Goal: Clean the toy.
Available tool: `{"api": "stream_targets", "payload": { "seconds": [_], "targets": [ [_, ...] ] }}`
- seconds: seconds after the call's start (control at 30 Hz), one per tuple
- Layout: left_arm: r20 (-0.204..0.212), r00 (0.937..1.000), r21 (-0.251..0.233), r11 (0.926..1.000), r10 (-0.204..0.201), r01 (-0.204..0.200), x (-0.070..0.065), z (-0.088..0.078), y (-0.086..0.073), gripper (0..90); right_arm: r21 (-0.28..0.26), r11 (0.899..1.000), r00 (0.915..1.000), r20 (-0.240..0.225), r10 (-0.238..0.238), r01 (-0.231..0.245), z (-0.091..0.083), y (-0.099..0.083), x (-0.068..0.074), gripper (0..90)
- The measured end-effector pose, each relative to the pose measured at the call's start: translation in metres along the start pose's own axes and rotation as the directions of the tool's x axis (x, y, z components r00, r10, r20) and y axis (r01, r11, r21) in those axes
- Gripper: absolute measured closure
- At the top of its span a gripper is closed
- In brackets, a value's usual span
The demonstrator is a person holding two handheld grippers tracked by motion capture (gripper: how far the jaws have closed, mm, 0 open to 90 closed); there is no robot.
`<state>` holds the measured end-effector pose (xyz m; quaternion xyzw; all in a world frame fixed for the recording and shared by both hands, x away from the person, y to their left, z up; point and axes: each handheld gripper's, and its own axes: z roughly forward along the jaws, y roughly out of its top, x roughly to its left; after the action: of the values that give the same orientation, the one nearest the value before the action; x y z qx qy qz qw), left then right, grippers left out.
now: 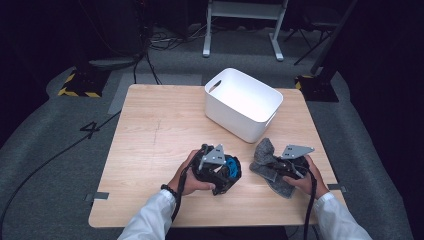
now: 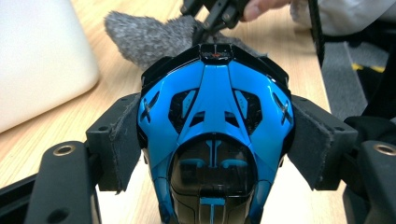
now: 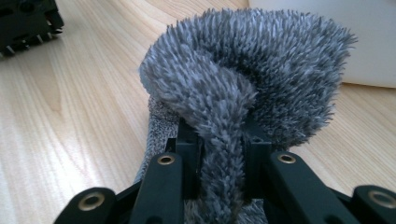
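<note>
Left gripper view: left claw [image 2: 212,140] clamps blue toy car [image 2: 212,121].

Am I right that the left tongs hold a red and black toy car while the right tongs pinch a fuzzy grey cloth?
Not quite: the toy car in the left tongs is blue and black, as the left gripper view shows. The right tongs do pinch the fuzzy grey cloth.

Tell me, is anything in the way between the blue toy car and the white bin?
Nothing visible. The left hand-held gripper is shut on the blue toy car, and bare table lies between it and the white bin. The fuzzy grey cloth sits off to the side, in the right hand-held gripper.
</note>
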<state>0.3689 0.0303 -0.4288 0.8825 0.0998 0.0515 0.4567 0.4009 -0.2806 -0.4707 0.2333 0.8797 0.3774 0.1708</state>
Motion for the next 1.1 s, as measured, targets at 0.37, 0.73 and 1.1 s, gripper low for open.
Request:
{"api": "stream_targets", "payload": {
  "seconds": [0.37, 0.73, 1.1],
  "targets": [
    [0.017, 0.9997, 0.199, 0.9800, -0.016, 0.013, 0.003, 0.049, 0.006, 25.9, 0.024, 1.000, 0.9991, -0.039, -0.017, 0.018, 0.003, -0.001, 0.000, 71.9],
    [0.049, 0.9985, 0.357, 0.9332, 0.023, -0.039, -0.008, 0.080, 0.001, 25.5, 0.023, 0.999, 0.9983, -0.055, -0.020, 0.022, 0.003, -0.002, 0.000, 70.9],
    [0.030, 0.9995, 0.272, 0.9623, -0.003, -0.006, -0.005, 0.059, 0.006, 17.0, 0.017, 1.000, 0.9991, -0.043, -0.004, 0.005, 0.019, 0.009, 0.003, 59.3]
  ]
}}
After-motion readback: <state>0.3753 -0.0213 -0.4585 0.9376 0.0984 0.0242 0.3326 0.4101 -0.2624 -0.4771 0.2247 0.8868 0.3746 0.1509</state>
